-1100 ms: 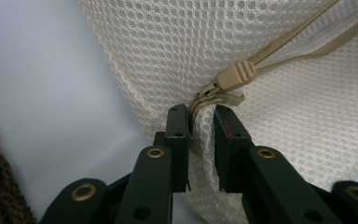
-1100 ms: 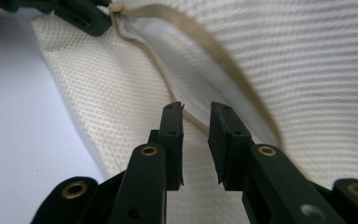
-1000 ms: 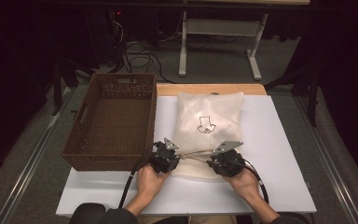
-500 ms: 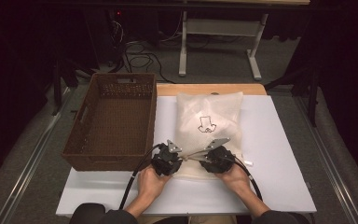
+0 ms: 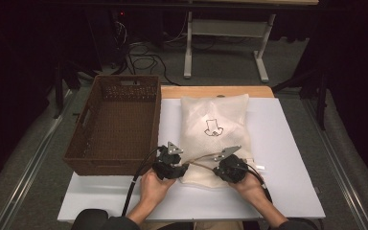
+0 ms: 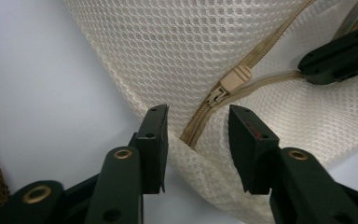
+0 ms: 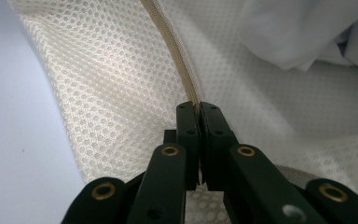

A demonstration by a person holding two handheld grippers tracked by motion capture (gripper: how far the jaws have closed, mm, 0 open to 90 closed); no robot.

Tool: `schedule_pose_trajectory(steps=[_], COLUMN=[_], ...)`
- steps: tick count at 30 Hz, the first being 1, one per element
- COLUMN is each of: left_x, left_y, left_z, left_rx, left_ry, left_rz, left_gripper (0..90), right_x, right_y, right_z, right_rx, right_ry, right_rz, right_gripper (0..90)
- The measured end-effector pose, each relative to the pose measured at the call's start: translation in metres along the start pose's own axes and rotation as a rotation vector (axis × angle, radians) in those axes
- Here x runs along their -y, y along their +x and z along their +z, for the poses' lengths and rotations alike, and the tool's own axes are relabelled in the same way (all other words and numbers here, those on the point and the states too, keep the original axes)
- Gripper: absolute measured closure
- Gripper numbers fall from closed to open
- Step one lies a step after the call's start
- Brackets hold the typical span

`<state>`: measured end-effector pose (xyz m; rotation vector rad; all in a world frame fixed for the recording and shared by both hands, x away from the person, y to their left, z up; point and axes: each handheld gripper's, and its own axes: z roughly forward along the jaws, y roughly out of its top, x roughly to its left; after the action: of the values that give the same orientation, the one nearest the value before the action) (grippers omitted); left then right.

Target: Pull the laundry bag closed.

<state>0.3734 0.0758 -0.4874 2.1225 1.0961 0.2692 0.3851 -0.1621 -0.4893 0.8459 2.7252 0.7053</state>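
Brown wicker basket [image 5: 112, 124] on white table [image 5: 287, 158], left side.

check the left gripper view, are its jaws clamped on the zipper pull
No: the left gripper has its jaws apart, and the zipper pull on the mesh bag lies beyond their tips.

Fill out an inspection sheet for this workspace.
Surface: white table top, wooden strip at its far edge.
Job's things: cream mesh laundry bag lying flat; its zip slider on the near edge; white fabric inside.
Clutter: brown wicker basket at left.
Grippers: left claw astride the zip end, jaws just opening, pads clear; right claw shut on the zip tape.
Cables: black cable trailing from the left claw; loose leads on the floor.
Surroundings: dark room, white desk frame beyond.
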Motion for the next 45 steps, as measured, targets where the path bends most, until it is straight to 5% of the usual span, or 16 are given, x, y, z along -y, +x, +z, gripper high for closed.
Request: schedule_pose_trajectory(steps=[11, 13, 16, 21, 26, 30, 33, 37, 41, 45], left_x=[-0.002, -0.002, 0.001, 0.001, 0.001, 0.0, -0.001, -0.001, -0.002, -0.001], left_y=[0.005, 0.006, 0.004, 0.002, 0.005, 0.001, 0.001, 0.001, 0.0, 0.006], left_z=[-0.003, 0.007, 0.021, 0.023, 0.019, 0.007, 0.004, 0.0, 0.005, 0.014], left_rx=[0.029, 0.032, -0.025, -0.052, -0.008, -0.014, 0.003, 0.001, 0.024, 0.034], left_ry=[-0.015, 0.061, 0.119, 0.113, 0.112, 0.074, 0.054, 0.025, 0.046, 0.067], left_rz=[-0.068, -0.08, -0.033, -0.01, -0.038, -0.038, -0.071, -0.052, -0.037, -0.057], left_gripper=[55.3, 51.8, 48.6, 51.2, 54.8, 54.2, 57.1, 65.9, 81.1, 85.1], right_x=[0.005, 0.005, 0.004, 0.004, 0.004, 0.004, 0.004, 0.004, 0.003, 0.003], right_y=[-0.001, -0.001, 0.0, 0.002, 0.003, 0.003, 0.003, 0.004, 0.003, 0.003], right_z=[-0.002, -0.002, -0.002, -0.002, -0.002, -0.002, -0.002, -0.002, -0.001, -0.001], right_rx=[0.003, 0.007, 0.009, 0.028, 0.03, 0.03, 0.032, 0.036, 0.035, 0.037], right_ry=[0.001, 0.0, 0.003, 0.003, 0.002, 0.002, 0.003, 0.003, 0.006, 0.009], right_rz=[0.01, 0.013, 0.008, -0.003, -0.009, -0.008, -0.008, -0.007, -0.009, -0.006], right_gripper=[88.2, 88.1, 87.9, 87.0, 86.9, 86.8, 86.7, 86.7, 86.5, 86.5])
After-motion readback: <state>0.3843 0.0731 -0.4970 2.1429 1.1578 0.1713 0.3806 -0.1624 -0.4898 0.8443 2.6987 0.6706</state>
